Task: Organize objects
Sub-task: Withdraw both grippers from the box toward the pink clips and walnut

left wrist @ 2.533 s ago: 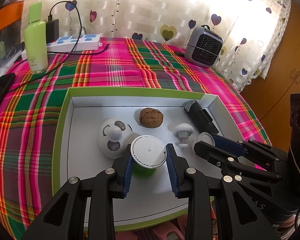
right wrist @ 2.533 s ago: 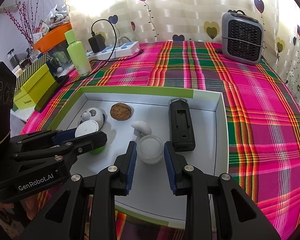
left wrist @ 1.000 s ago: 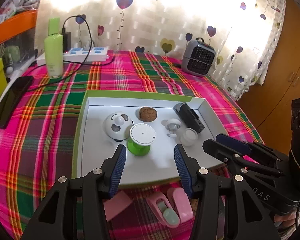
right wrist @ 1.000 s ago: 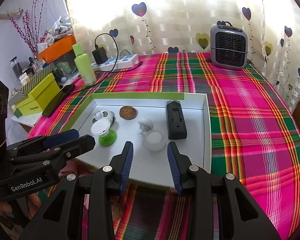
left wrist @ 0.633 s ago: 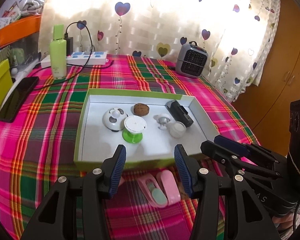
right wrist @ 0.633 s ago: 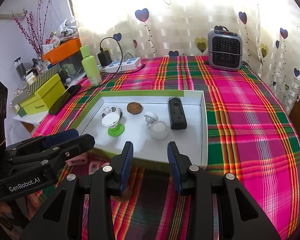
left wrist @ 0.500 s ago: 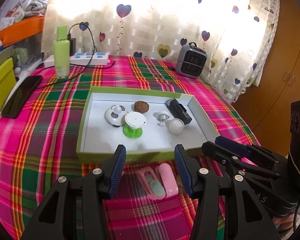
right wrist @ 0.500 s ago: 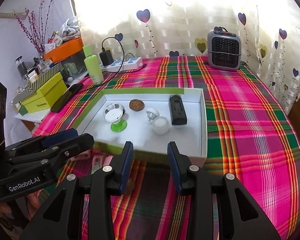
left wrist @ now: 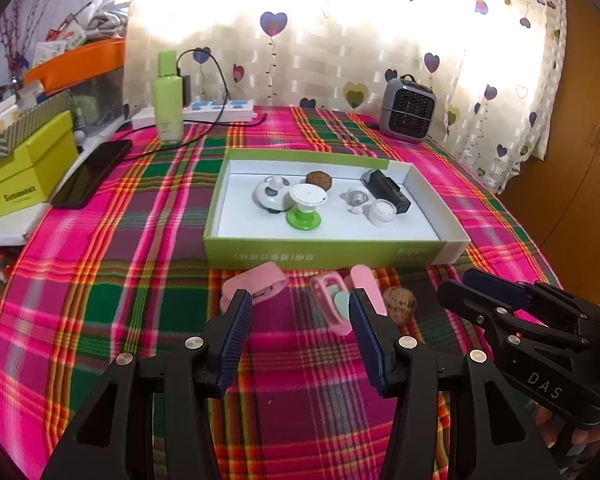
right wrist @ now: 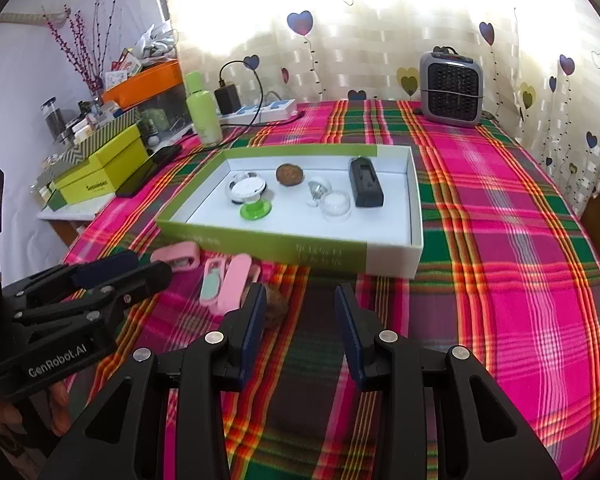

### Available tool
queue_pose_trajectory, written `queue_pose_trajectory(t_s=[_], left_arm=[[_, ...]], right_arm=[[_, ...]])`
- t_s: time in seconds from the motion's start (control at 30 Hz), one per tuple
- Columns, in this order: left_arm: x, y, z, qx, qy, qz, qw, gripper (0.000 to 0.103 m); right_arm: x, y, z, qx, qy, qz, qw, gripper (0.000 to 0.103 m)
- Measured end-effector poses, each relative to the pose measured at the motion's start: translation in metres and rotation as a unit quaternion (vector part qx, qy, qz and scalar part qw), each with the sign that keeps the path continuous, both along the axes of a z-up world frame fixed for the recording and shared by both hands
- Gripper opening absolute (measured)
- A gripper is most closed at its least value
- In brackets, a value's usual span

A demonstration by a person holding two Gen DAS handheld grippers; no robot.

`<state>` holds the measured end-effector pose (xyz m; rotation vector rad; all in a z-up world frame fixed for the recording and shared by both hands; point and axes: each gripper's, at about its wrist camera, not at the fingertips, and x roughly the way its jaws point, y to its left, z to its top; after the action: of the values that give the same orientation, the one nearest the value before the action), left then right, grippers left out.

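A green-edged white box (left wrist: 324, 255) (right wrist: 416, 208) on the plaid cloth holds a green-footed white spool (left wrist: 306, 204) (right wrist: 252, 196), a round white toy (left wrist: 269, 192), a brown walnut (left wrist: 319, 179) (right wrist: 289, 174), a white mushroom knob (left wrist: 356, 197), a white jar (left wrist: 381, 212) (right wrist: 335, 205) and a black block (left wrist: 388, 190) (right wrist: 366, 182). In front of the box lie a pink case (left wrist: 256, 285) (right wrist: 178, 260), pink clippers (left wrist: 334, 300) (right wrist: 224, 282) and a second walnut (left wrist: 399, 300) (right wrist: 275, 302). My left gripper (left wrist: 298, 332) and right gripper (right wrist: 300, 322) are open and empty, held back from the box.
At the back stand a green bottle (left wrist: 168, 100), a power strip (left wrist: 216, 110) with a charger and a grey heater (left wrist: 408, 112) (right wrist: 452, 92). A phone (left wrist: 92, 174) and yellow-green boxes (left wrist: 24, 172) sit on the left. A wooden cupboard (left wrist: 572, 140) is to the right.
Both grippers let go of the spool and the jar in the box, opened, and drew back and up. The pink items and second walnut came into view.
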<state>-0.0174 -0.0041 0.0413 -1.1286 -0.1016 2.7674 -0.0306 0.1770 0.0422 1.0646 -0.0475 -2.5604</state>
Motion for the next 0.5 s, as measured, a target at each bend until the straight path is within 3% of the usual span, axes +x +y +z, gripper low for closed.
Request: queue_pose_trajectory(t_s=[0.1,0.33,0.5], left_arm=[[0.006,-0.001,-0.001,-0.007,0.003,0.003,1.0,0.05],[0.01,-0.004,-0.007,-0.024,0.004,0.01,0.9997,0.05],[0.009,-0.011,-0.013,-0.014,0.001,0.003,0.9999,0.05]], right_arm=[[0.003,0.002,-0.003,-0.003,-0.002,-0.001,1.0,0.043],[0.007,0.002,-0.008,0.004,-0.008,-0.005,1.0,0.043],[0.006,0.002,-0.011,0.003,-0.012,-0.01,1.0,0.043]])
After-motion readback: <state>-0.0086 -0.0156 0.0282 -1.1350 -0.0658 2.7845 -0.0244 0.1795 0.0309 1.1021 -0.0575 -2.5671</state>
